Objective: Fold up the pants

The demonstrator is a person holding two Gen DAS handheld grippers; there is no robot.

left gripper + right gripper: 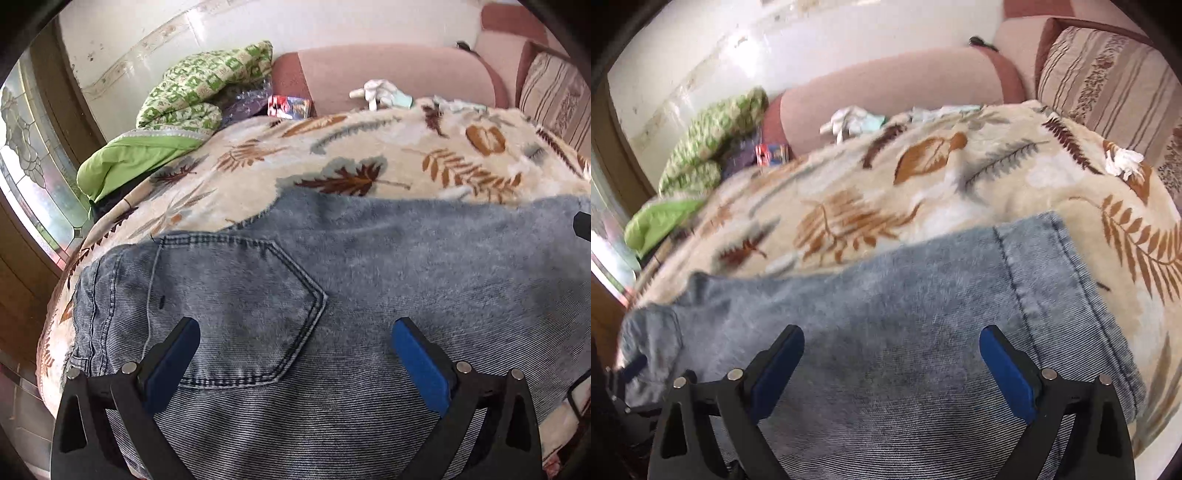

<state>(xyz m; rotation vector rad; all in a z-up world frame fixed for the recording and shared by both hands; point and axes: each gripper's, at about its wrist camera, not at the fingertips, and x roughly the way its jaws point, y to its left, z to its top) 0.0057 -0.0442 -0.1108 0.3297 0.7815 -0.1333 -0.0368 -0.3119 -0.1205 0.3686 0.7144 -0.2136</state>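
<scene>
On the leaf-print blanket [369, 147] the denim pants [369, 266] lie flat, left gripper [295, 332] and right gripper [892, 343] both spread wide above them, grasping nothing, a small red packet [289, 107] beyond, its print apparently illegible.

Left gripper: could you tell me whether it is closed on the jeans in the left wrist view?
No, the left gripper stands wide open above the jeans, its blue fingers gripping no fabric.
</scene>
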